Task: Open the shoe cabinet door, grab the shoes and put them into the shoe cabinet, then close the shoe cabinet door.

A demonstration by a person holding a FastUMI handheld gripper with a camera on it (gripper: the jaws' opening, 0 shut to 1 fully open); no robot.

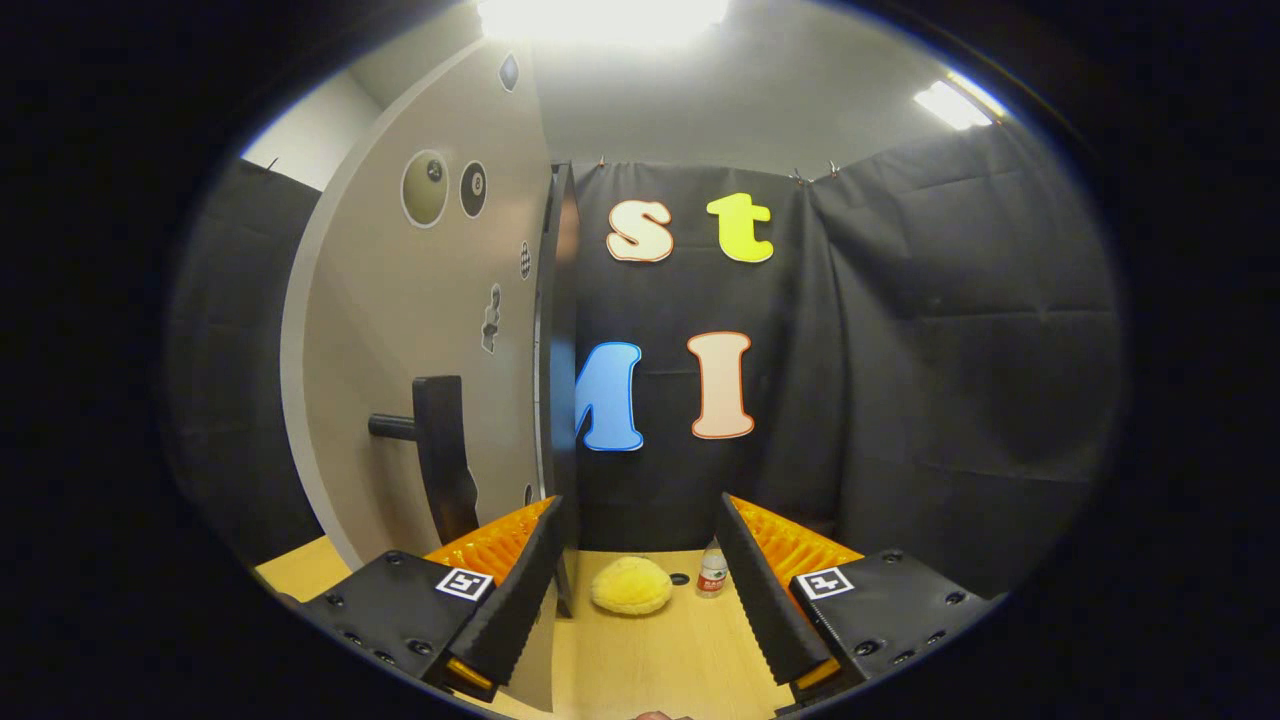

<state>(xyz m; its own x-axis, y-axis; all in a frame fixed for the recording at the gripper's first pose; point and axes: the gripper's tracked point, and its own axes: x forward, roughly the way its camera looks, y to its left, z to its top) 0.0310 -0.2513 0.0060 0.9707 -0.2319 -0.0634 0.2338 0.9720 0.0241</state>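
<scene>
Claw (640,560) is apart, nothing clamped; the left finger (515,590) sits right at the door's free edge. We read the door (420,330) as swung out toward us, its inner face at our 10 o'clock with a dark handle (440,450) and stickers on it. The step in hand is either finishing the opening or going for the shoe; we can't tell which. To do it well, we clear the finger off the edge first, no snagging. The yellow fluffy shoe (631,586) lies on the wooden floor (660,660) just ahead between the fingers, 12 o'clock. A small bottle (712,572) stands near it at 1 o'clock, so we approach low and centred and close on the shoe's body.
</scene>
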